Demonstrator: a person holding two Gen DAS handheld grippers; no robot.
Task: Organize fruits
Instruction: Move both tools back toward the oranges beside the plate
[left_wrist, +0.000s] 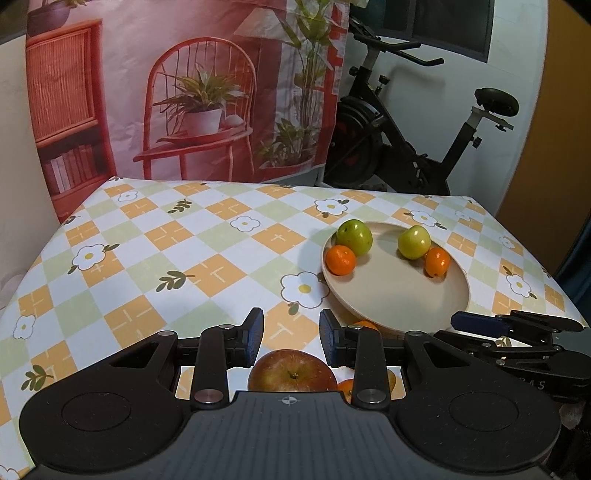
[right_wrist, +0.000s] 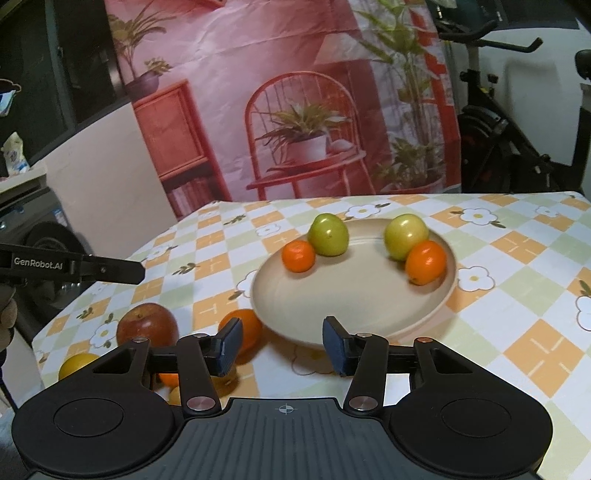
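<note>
A round beige plate (right_wrist: 354, 295) sits on the table (left_wrist: 184, 258), which is covered by a checked cloth with white flowers. On the plate lie 4 fruits in 2 pairs: at its far left a green apple (right_wrist: 328, 235) touching a small orange (right_wrist: 298, 256), and at its far right a second green apple (right_wrist: 405, 236) touching another orange (right_wrist: 426, 262). The rest of the fruit waits on the cloth off the plate's near left edge: a red apple (right_wrist: 147, 325), a larger orange (right_wrist: 245, 328) just beside the plate's rim, a yellow fruit (right_wrist: 77, 365) at the table's near corner, and a few more small orange pieces half hidden behind the tool. The right gripper (right_wrist: 282, 345) hovers low over the cloth in front of the plate with its fingers (right_wrist: 229, 345) parted and nothing between them; the left pad overlaps the larger orange in this view, and whether it touches I cannot tell. The left gripper (left_wrist: 291, 338) hangs above the red apple (left_wrist: 291, 371), its fingers (left_wrist: 255, 338) apart with only cloth showing between them, gripping nothing. Behind the table hangs a printed backdrop (left_wrist: 184, 92) of a red chair and potted plants, with an exercise bike (left_wrist: 406, 129) beside it.
</note>
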